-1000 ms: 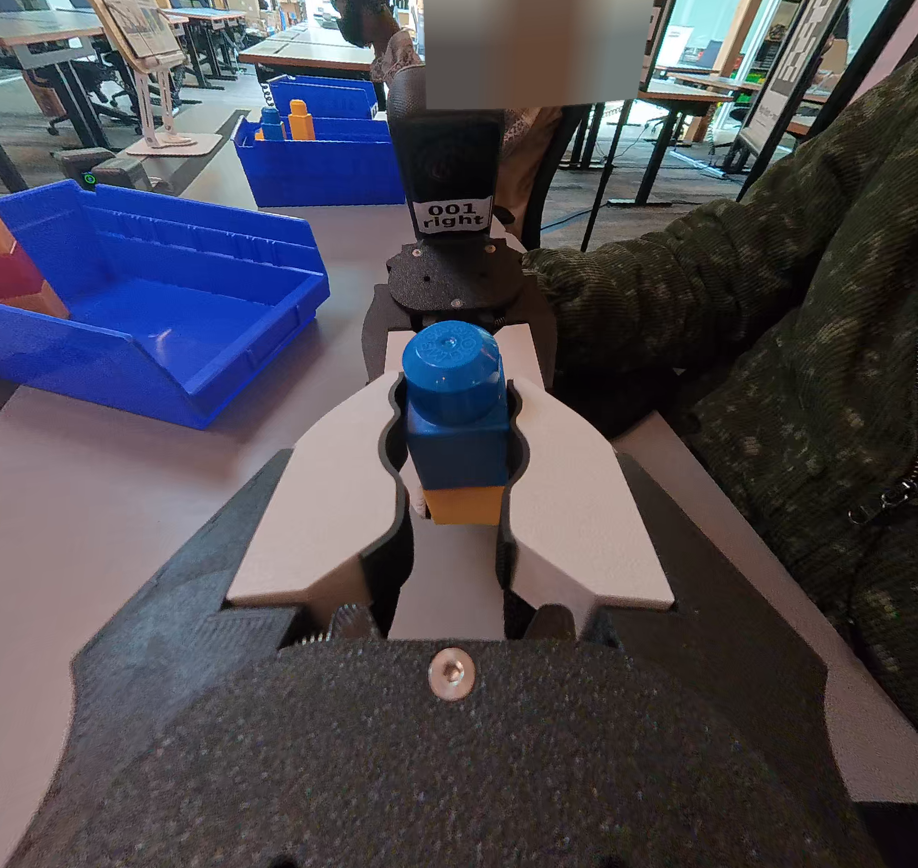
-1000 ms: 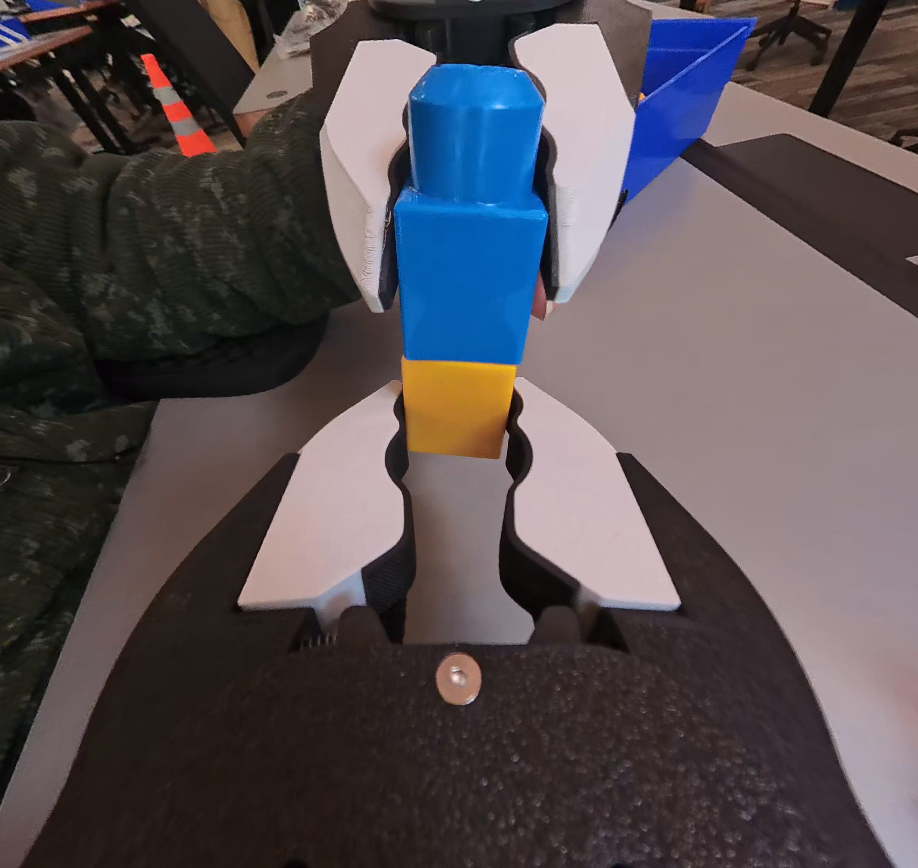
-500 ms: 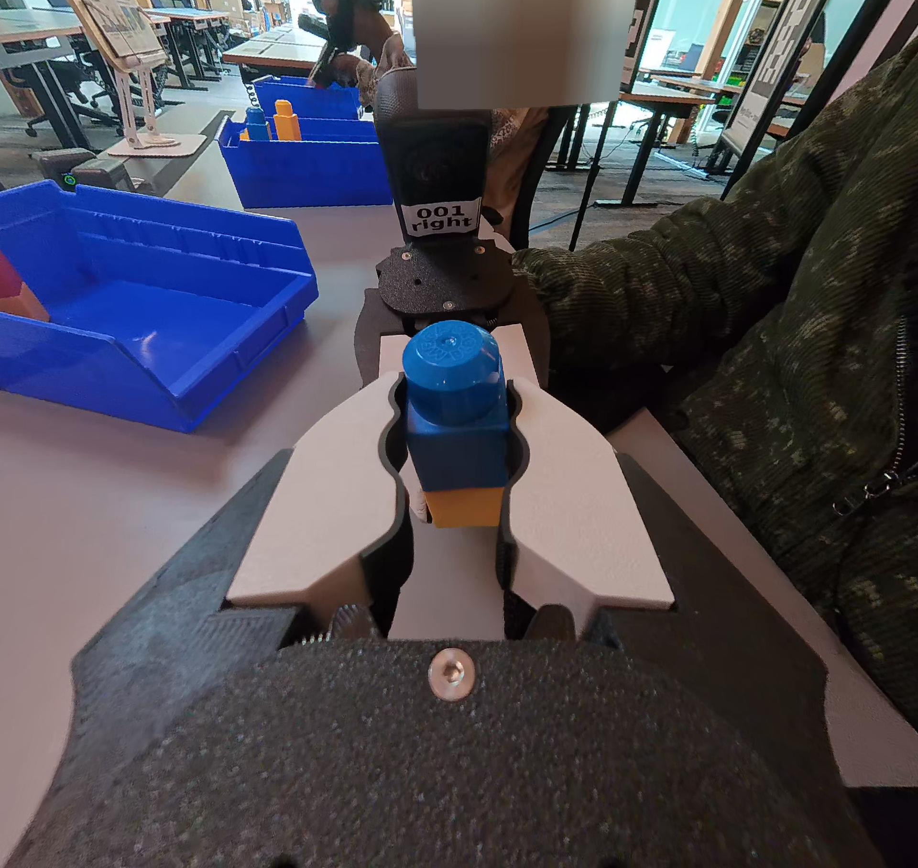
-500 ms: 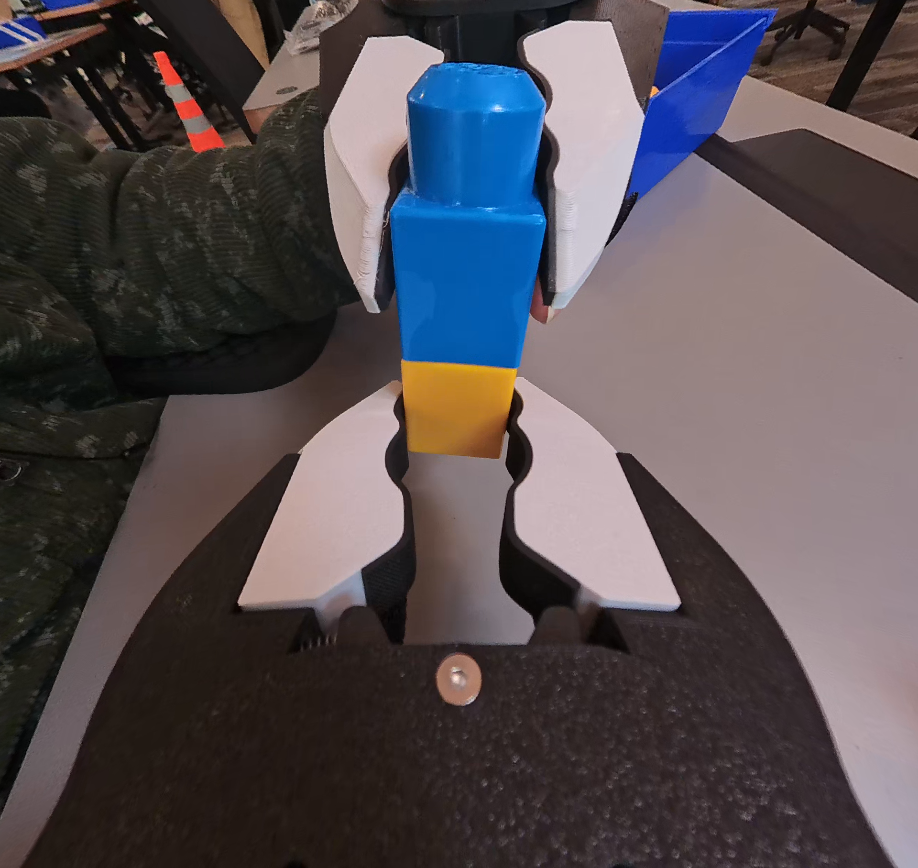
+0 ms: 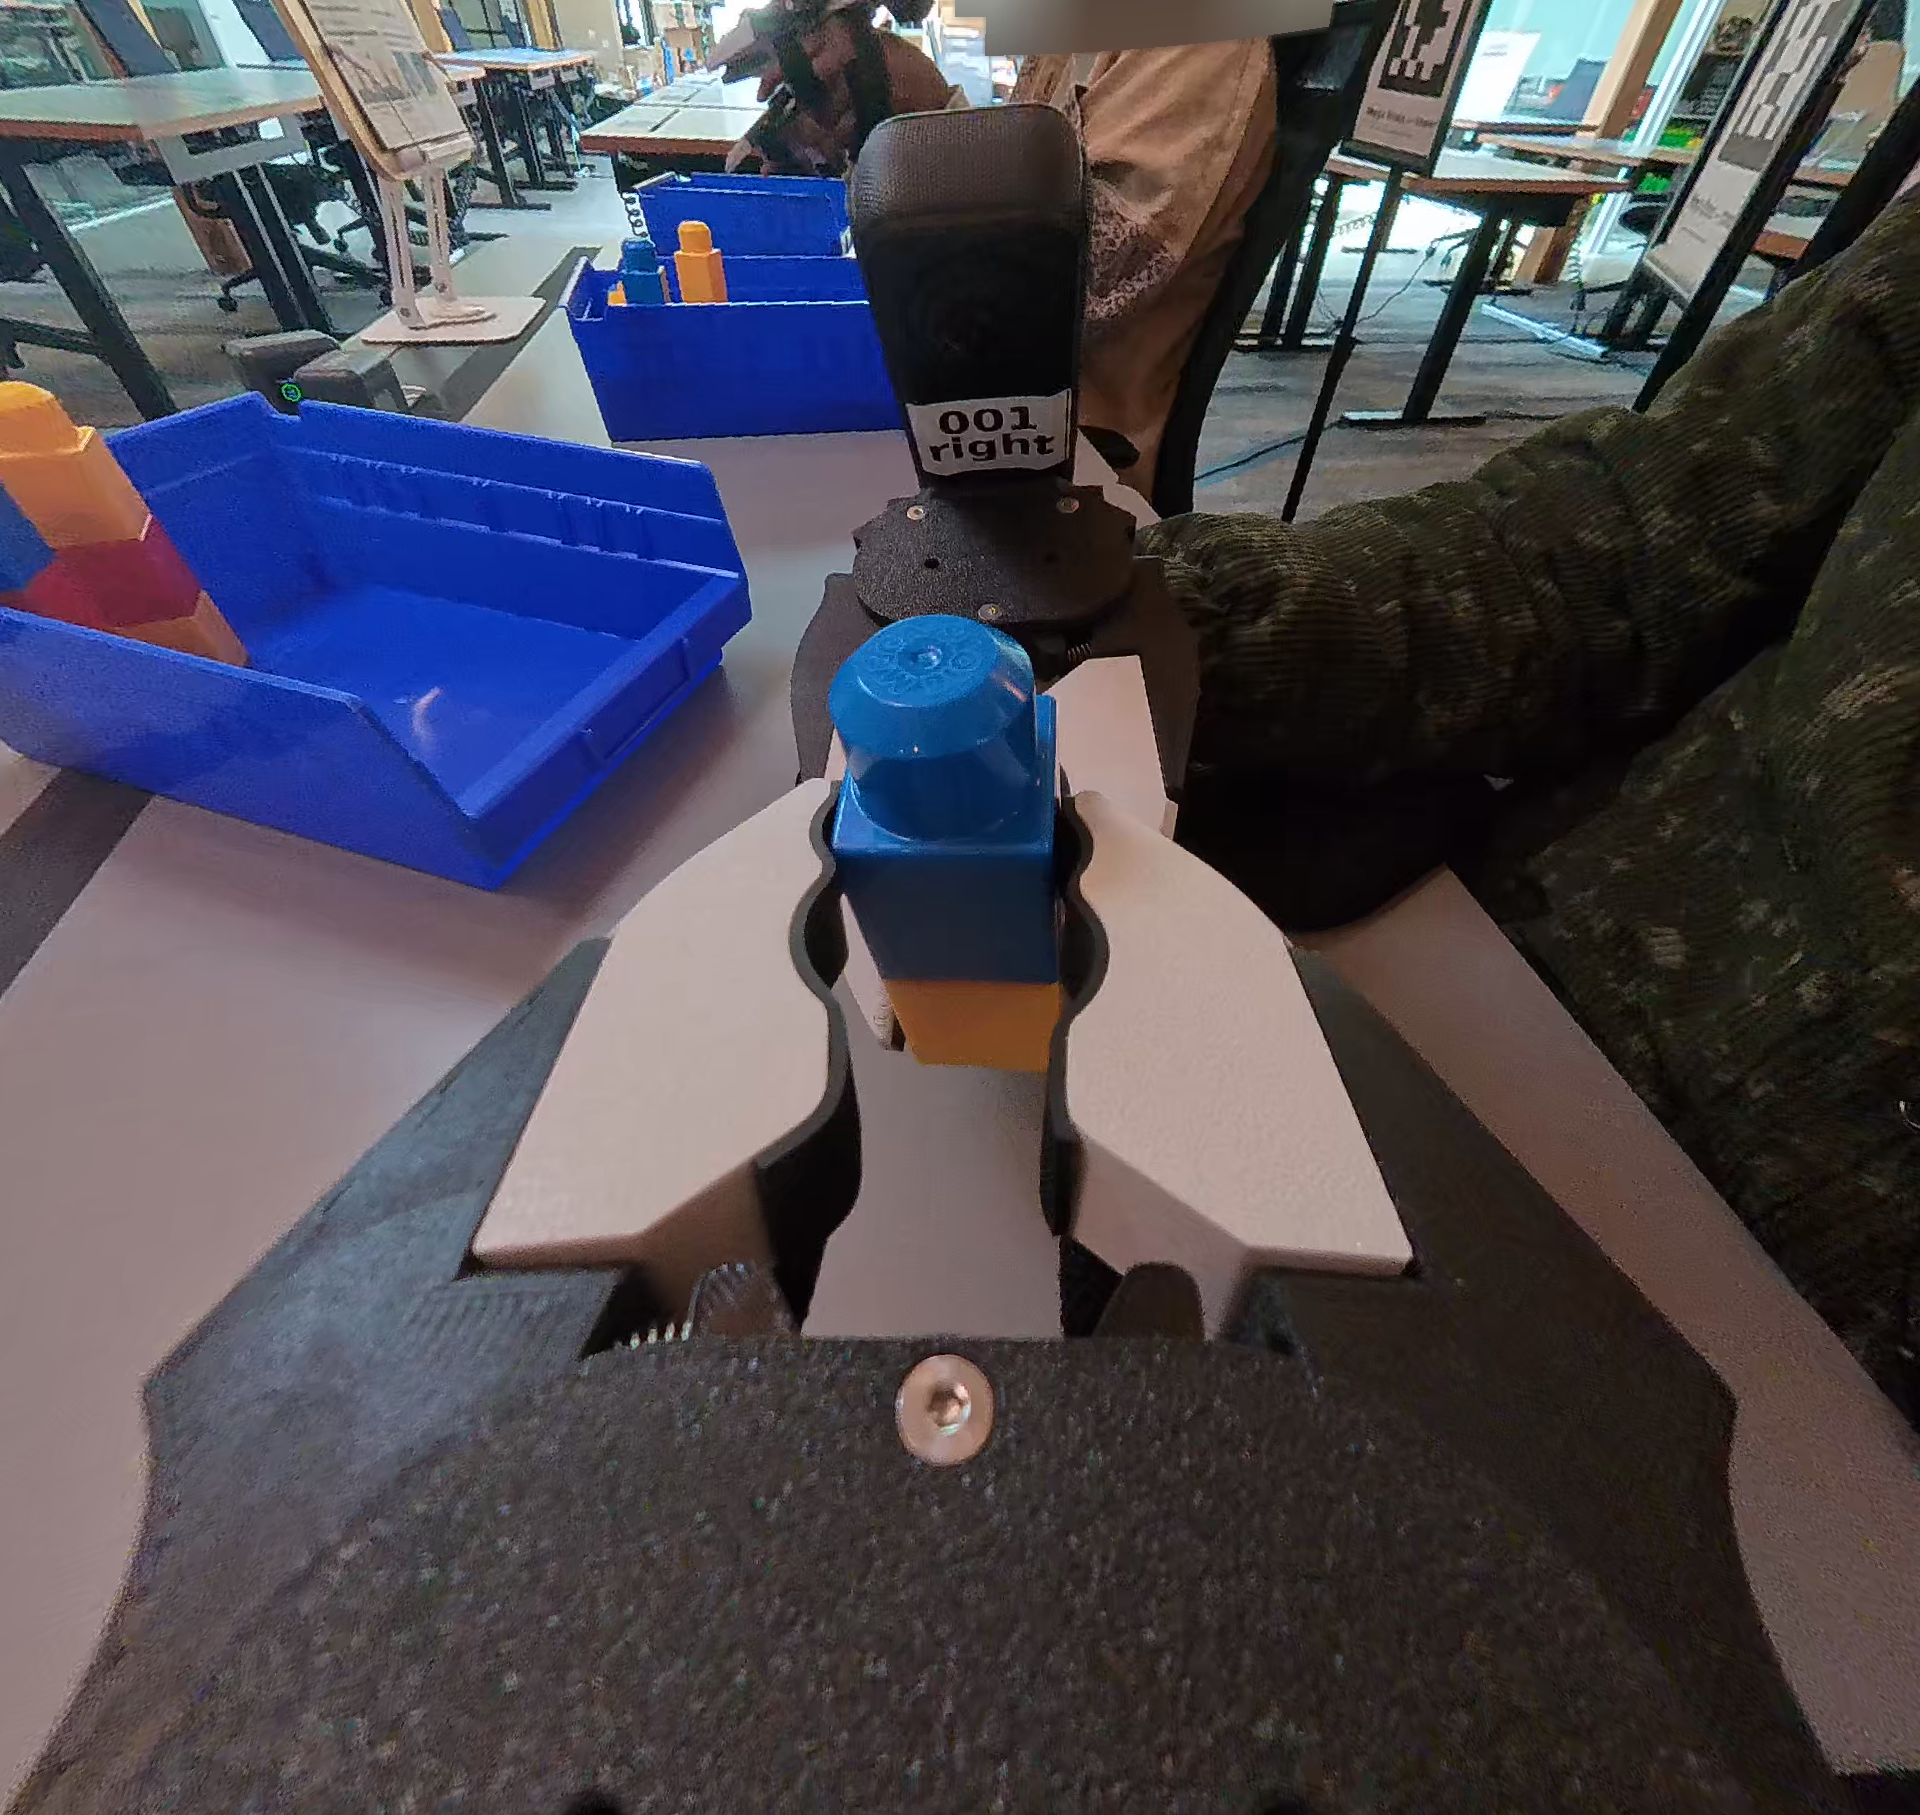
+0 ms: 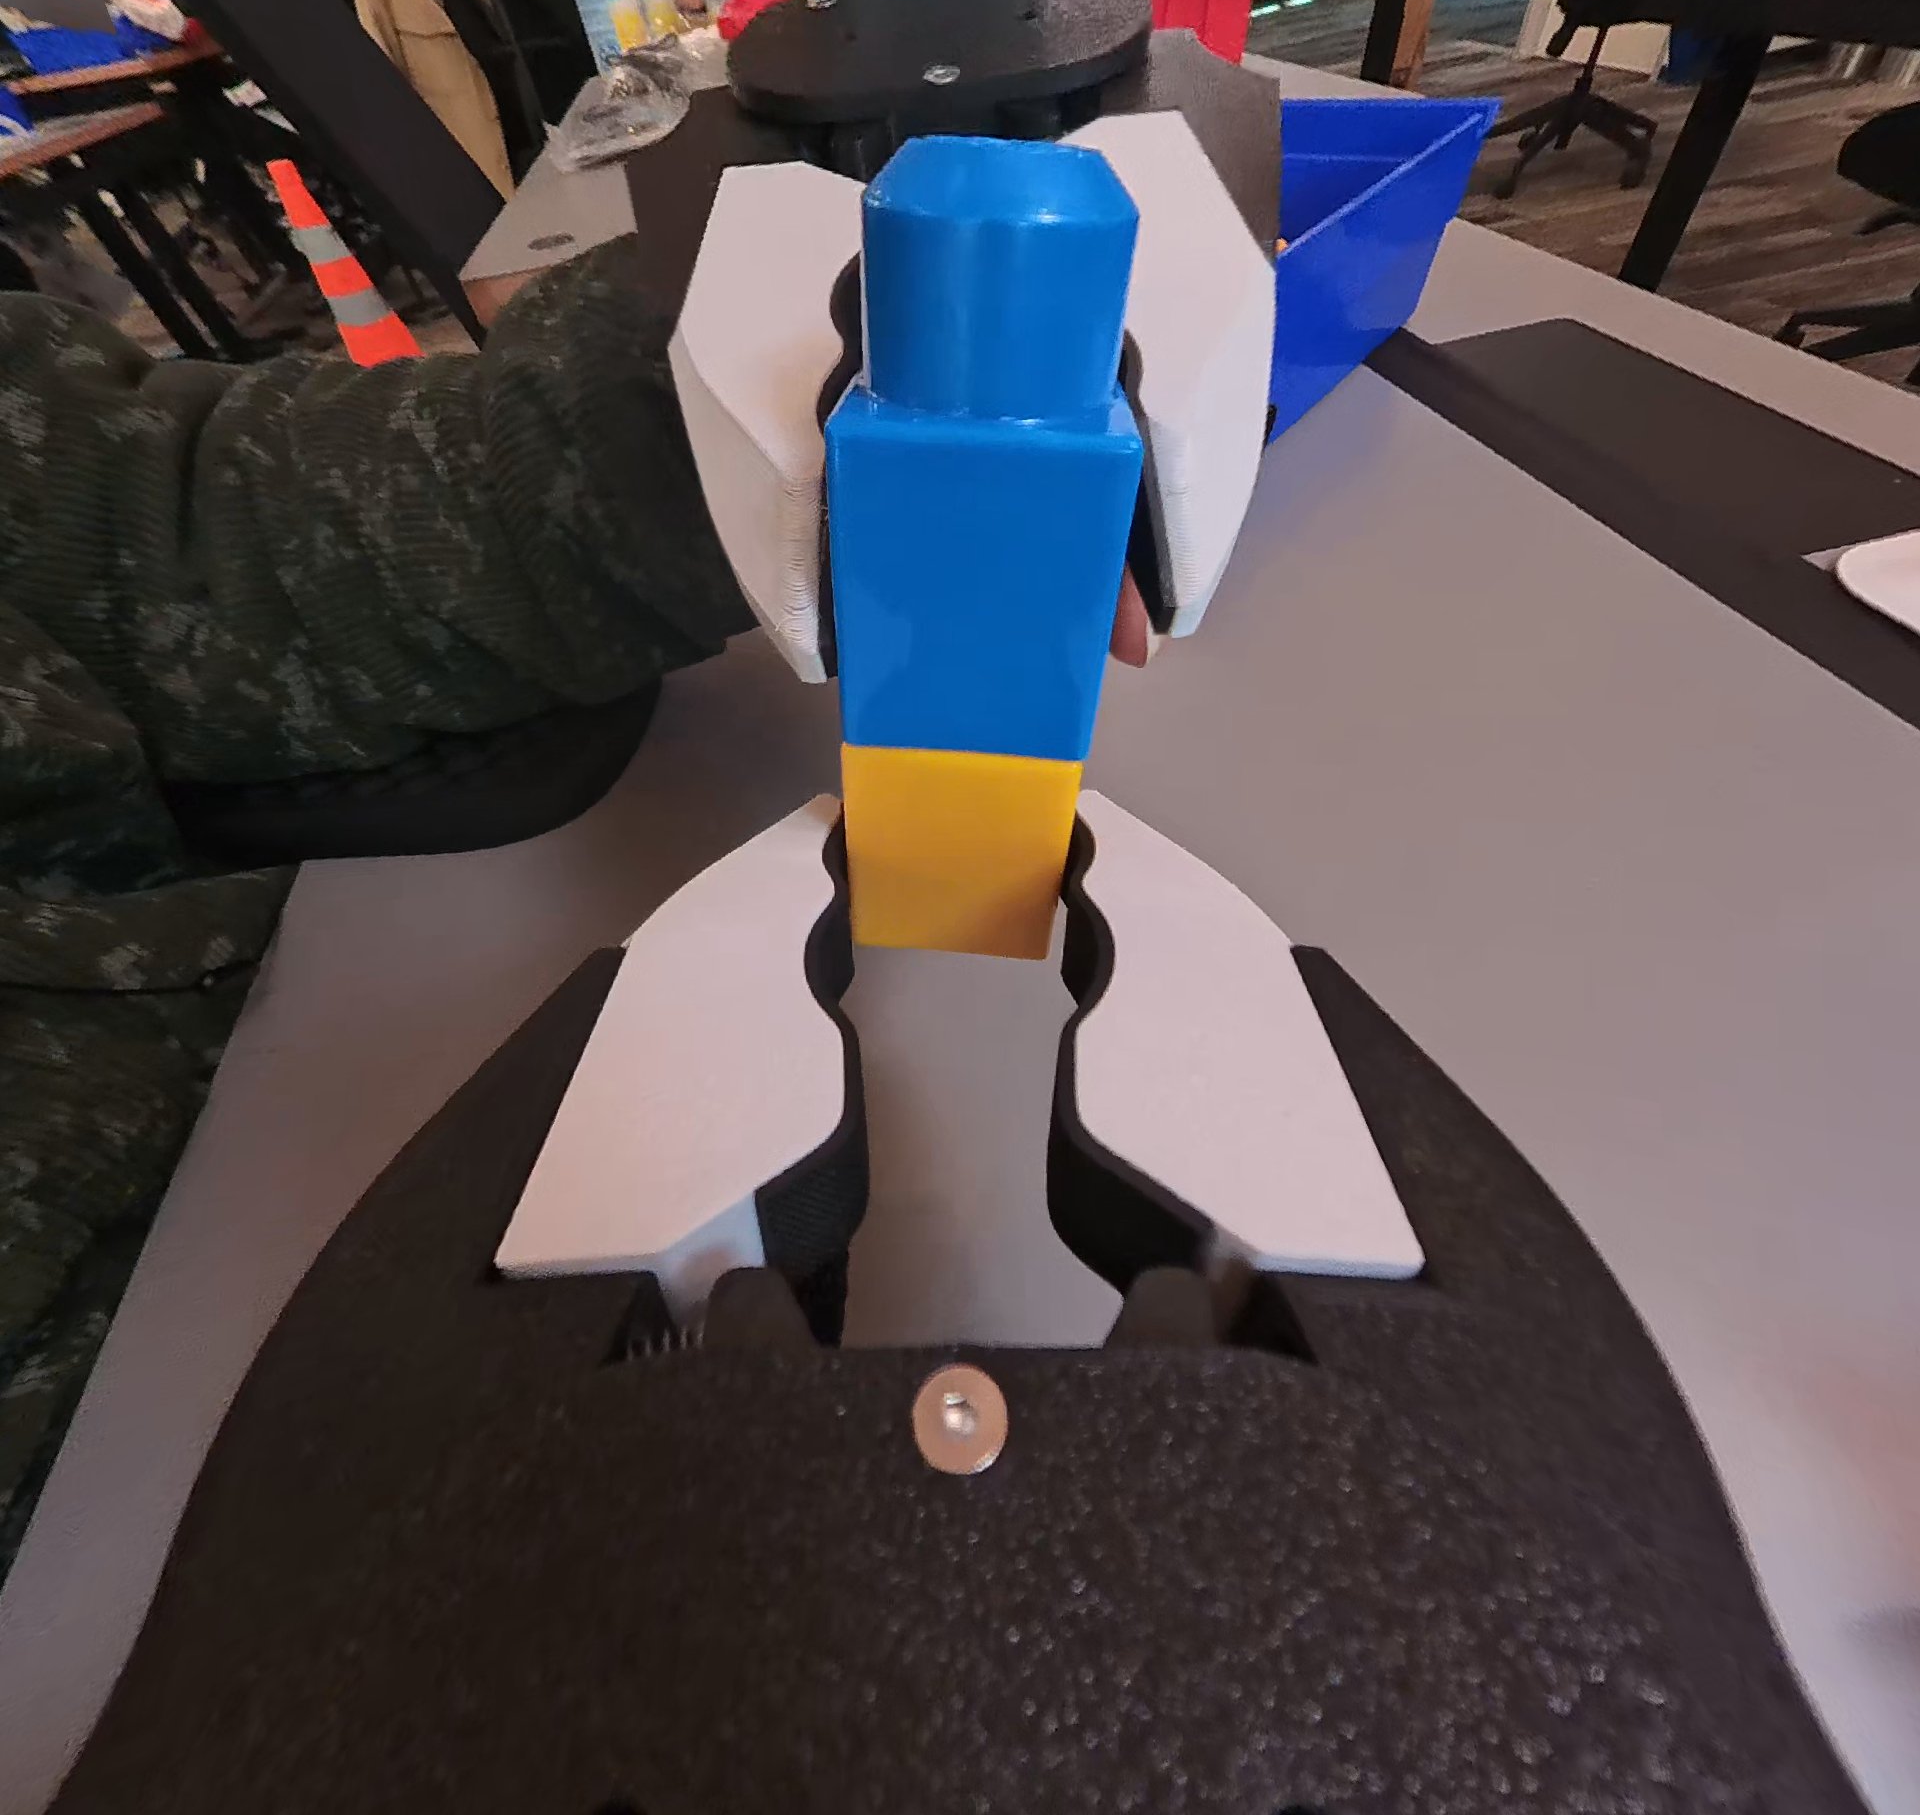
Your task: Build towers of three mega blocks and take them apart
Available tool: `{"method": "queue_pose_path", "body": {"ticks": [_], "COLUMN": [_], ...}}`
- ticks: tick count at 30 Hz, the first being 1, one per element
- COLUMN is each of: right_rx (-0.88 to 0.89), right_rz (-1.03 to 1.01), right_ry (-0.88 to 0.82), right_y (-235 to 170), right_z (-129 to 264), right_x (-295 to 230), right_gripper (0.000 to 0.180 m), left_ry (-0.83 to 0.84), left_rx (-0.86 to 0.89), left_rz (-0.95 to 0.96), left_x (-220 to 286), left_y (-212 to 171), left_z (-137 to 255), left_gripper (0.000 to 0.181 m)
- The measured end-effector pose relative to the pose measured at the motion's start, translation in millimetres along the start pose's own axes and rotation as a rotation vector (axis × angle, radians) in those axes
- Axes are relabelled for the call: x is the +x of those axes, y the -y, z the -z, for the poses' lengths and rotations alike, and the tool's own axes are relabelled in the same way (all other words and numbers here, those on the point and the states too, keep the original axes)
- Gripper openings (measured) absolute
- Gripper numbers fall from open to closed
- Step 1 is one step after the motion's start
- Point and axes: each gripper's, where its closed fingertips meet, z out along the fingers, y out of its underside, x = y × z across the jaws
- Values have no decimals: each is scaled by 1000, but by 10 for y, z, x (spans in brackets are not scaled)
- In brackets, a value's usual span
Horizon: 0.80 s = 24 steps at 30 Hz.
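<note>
A blue mega block sits pressed onto a yellow block, held just above the grey table. My left gripper is shut on the blue block. It shows from the front in the right wrist view, with its white fingers on both sides of the blue block. My right gripper is shut on the yellow block. Its black body faces me in the left wrist view.
A blue bin stands on the left and holds stacked orange and red blocks. It also shows in the right wrist view. A second blue bin farther back holds blue and orange blocks. The person's green sleeves rest beside the grippers. Left tips to right tips: about 5 cm.
Both grippers keep their hold and the two blocks stay joined. The left wrist view has shifted a little, so the stacked blocks in the near bin show more at the left.
</note>
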Motion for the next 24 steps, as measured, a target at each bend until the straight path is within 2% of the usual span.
{"method": "queue_pose_path", "body": {"ticks": [2, 6, 8, 10, 17, 19, 20, 23, 24], "right_rx": [5, 45, 65, 71, 46, 27, 21, 26, 31], "right_rz": [-11, -1, 18, 24, 45, 41, 33, 20, 14], "right_ry": [-20, -69, -97, -100, -118, -136, -145, -177, -187], "right_y": [6, 95, 146, 170, 131, 81, 63, 62, 69], "right_z": [0, 13, 23, 29, 35, 30, 31, 55, 63], "right_x": [37, 79, 88, 74, 97, 146, 173, 238, 257], "right_gripper": [40, 56, 53, 39, 37, 37, 37, 37, 37], "left_ry": [8, 8, 5, -3, 8, 88, 171, 479, 628], "left_rx": [8, 8, 6, 22, 75, 81, 76, 119, 122], "left_rz": [0, -8, -9, -7, 21, 13, 8, -4, 4], "left_x": [-23, -22, -21, -11, -56, -171, -278, -603, -738], "left_y": [-8, -25, -53, -55, 73, 166, 222, 474, 521], "left_z": [-1, -26, -67, -104, 58, 249, 392, 1053, 1358], "left_gripper": [38, 38, 38, 37, 39, 39, 31, 20, 17]}}
